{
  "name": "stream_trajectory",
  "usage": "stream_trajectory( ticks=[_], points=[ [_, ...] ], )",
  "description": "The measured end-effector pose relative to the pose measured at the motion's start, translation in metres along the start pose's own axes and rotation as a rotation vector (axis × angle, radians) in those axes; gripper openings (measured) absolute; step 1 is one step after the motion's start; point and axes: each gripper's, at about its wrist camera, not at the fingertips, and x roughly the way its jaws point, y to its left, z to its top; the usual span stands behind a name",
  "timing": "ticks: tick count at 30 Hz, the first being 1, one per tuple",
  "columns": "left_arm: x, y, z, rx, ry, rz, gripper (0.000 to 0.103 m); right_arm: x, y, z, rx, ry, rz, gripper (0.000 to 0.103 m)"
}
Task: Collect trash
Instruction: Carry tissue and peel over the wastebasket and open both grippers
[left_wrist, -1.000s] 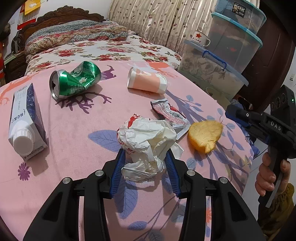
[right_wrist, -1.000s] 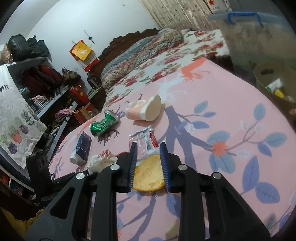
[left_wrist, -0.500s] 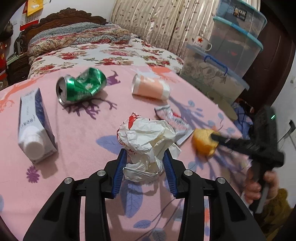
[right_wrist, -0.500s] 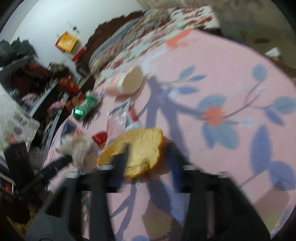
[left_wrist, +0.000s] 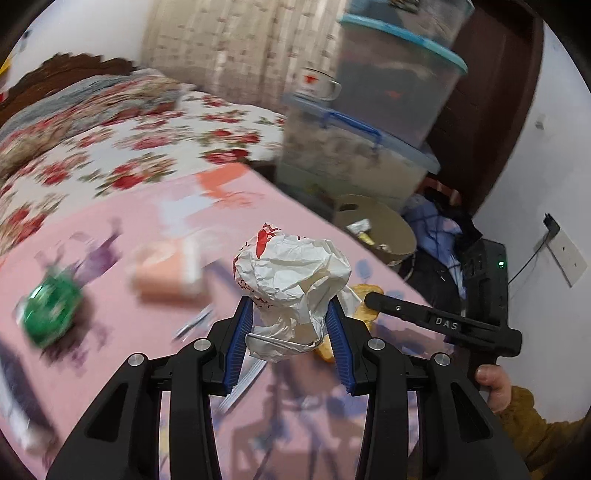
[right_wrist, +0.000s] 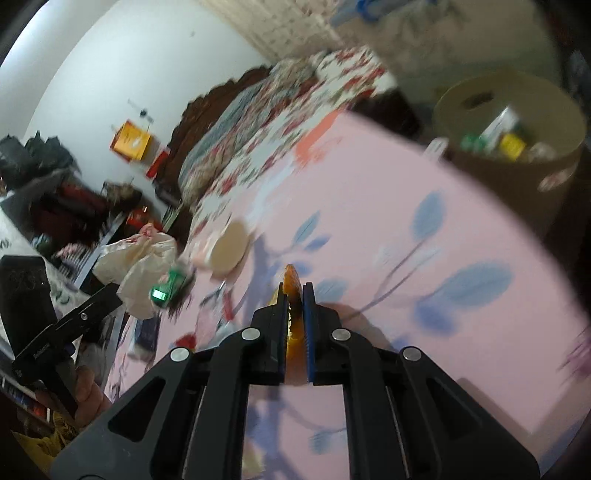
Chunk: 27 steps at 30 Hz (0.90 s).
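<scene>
My left gripper (left_wrist: 290, 314) is shut on a crumpled white paper wrapper (left_wrist: 291, 280) and holds it above the pink tablecloth (left_wrist: 122, 229). My right gripper (right_wrist: 294, 291) is shut on a yellow-orange fruit peel (right_wrist: 291, 280), held edge-on above the cloth; the peel also shows in the left wrist view (left_wrist: 364, 295). A round tan trash bin (right_wrist: 509, 147) with trash inside stands past the table's far right edge, and it shows in the left wrist view (left_wrist: 380, 229) too. The wrapper shows in the right wrist view (right_wrist: 140, 266) at left.
On the cloth lie a crushed green can (left_wrist: 50, 306), a pink paper cup (left_wrist: 168, 273) on its side and a foil snack wrapper (left_wrist: 195, 321). A flowered bed (left_wrist: 110, 147) lies behind. Stacked plastic storage boxes (left_wrist: 369, 122) stand beside the bin.
Both grippers have lifted off the cloth, the left with the paper wrapper, the right with the peel now clamped and turned edge-on. Both views have swung right towards the trash bin.
</scene>
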Motion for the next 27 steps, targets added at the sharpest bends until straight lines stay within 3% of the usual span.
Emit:
stream_trajectory(
  ticks=[10,12,13,14,15,16,17,19,21,27],
  points=[
    [0.148,-0.105,0.104,0.170,0.130,-0.138,0.041,-0.072,-0.091,0.102,0.028,-0.249,-0.200,0.010],
    [0.182,-0.132,0.128,0.203,0.135,-0.156,0.053,-0.077,-0.111,0.120,0.046,-0.284,-0.236,0.013],
    [0.203,-0.146,0.138,0.229,0.137,-0.138,0.077,-0.076,-0.122,0.129,0.055,-0.286,-0.259,0.014],
    [0.220,-0.156,0.145,0.243,0.132,-0.097,0.083,-0.072,-0.133,0.136,0.074,-0.264,-0.270,0.025],
    [0.232,-0.160,0.148,0.245,0.138,-0.067,0.081,-0.068,-0.141,0.138,0.099,-0.250,-0.270,0.055],
    [0.247,-0.162,0.151,0.234,0.164,-0.040,0.079,-0.069,-0.149,0.137,0.140,-0.251,-0.261,0.072],
    [0.252,-0.159,0.151,0.214,0.182,-0.037,0.074,-0.074,-0.152,0.134,0.154,-0.284,-0.249,0.081],
    [0.250,-0.145,0.147,0.143,0.202,-0.074,0.073,-0.083,-0.152,0.125,0.125,-0.320,-0.264,0.080],
    [0.235,-0.136,0.139,0.136,0.183,-0.082,0.073,-0.089,-0.150,0.115,0.123,-0.335,-0.261,0.077],
    [0.137,-0.080,0.099,0.109,0.125,-0.097,0.073,-0.084,-0.122,0.094,0.136,-0.301,-0.107,0.070]
  ],
)
